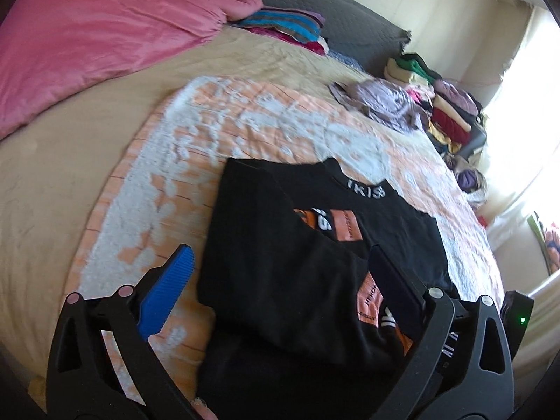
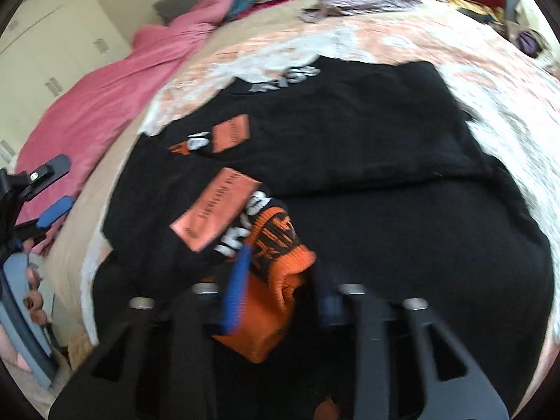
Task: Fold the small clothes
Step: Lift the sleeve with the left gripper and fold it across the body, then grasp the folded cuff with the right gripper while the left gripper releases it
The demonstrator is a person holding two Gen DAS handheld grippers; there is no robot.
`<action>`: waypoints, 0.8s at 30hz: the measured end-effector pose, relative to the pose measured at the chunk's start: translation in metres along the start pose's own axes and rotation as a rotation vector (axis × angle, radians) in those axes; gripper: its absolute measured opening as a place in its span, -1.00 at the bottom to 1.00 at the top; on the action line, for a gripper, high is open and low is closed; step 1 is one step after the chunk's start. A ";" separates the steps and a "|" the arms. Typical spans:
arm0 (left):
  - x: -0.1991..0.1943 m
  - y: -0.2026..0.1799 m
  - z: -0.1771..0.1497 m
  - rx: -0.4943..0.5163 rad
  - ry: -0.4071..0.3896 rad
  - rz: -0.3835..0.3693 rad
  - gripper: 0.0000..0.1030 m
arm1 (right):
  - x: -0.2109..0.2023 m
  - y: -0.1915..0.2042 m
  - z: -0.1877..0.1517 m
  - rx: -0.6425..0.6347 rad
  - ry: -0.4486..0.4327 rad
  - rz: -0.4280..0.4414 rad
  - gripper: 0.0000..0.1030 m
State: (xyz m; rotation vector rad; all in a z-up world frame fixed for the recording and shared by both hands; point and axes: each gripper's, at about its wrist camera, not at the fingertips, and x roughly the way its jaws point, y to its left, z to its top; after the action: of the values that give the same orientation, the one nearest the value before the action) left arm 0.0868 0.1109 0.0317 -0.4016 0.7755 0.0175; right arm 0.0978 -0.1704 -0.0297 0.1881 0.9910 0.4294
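Observation:
A black sweater (image 1: 297, 269) with orange patches and white lettering lies partly folded on an orange-and-white floral blanket (image 1: 245, 122) on the bed. My left gripper (image 1: 280, 266) is open and empty, its blue fingers (image 1: 168, 290) spread just above the sweater's near left part. In the right wrist view the sweater (image 2: 367, 147) fills the middle. My right gripper (image 2: 280, 280) is open, its fingers on either side of the orange ribbed cuff (image 2: 276, 280) of a sleeve; the view is blurred. The left gripper shows at the left edge (image 2: 52, 192).
A pink duvet (image 1: 87, 42) lies at the far left. Striped folded clothes (image 1: 280, 24) sit by the grey headboard (image 1: 332, 21). A pile of mixed clothes (image 1: 437, 105) is at the far right near a bright window. White cupboards (image 2: 52, 35) stand beyond the bed.

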 end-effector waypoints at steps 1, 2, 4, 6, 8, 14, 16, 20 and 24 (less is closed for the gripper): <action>-0.001 0.004 0.001 -0.012 0.000 0.000 0.81 | -0.001 0.002 0.003 -0.004 -0.004 0.020 -0.71; -0.002 0.007 0.002 -0.019 0.001 -0.004 0.81 | -0.005 0.007 0.007 -0.022 -0.022 0.025 -0.71; -0.004 0.014 0.003 -0.031 0.001 -0.013 0.81 | -0.016 0.020 0.021 -0.087 -0.071 0.034 -0.71; -0.005 0.017 0.004 -0.034 -0.003 -0.003 0.81 | -0.027 0.031 0.039 -0.146 -0.108 0.055 -0.71; -0.007 0.020 0.005 -0.038 -0.004 0.002 0.81 | -0.036 0.040 0.058 -0.211 -0.147 0.065 -0.72; -0.008 0.017 0.004 -0.030 -0.008 -0.001 0.81 | -0.070 0.052 0.118 -0.432 -0.275 -0.041 -0.73; -0.004 0.014 0.004 -0.023 0.000 -0.003 0.81 | -0.070 0.044 0.126 -0.435 -0.281 -0.081 -0.73; 0.006 0.007 0.004 -0.006 0.017 -0.001 0.81 | -0.063 0.017 0.128 -0.400 -0.261 -0.121 -0.73; 0.014 -0.001 0.005 0.019 0.026 0.003 0.81 | -0.054 -0.001 0.118 -0.370 -0.240 -0.150 -0.73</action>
State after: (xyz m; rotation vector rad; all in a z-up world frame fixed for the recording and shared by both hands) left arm 0.1004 0.1096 0.0256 -0.3836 0.8013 0.0080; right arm 0.1715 -0.1900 0.0754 -0.1647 0.6704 0.4331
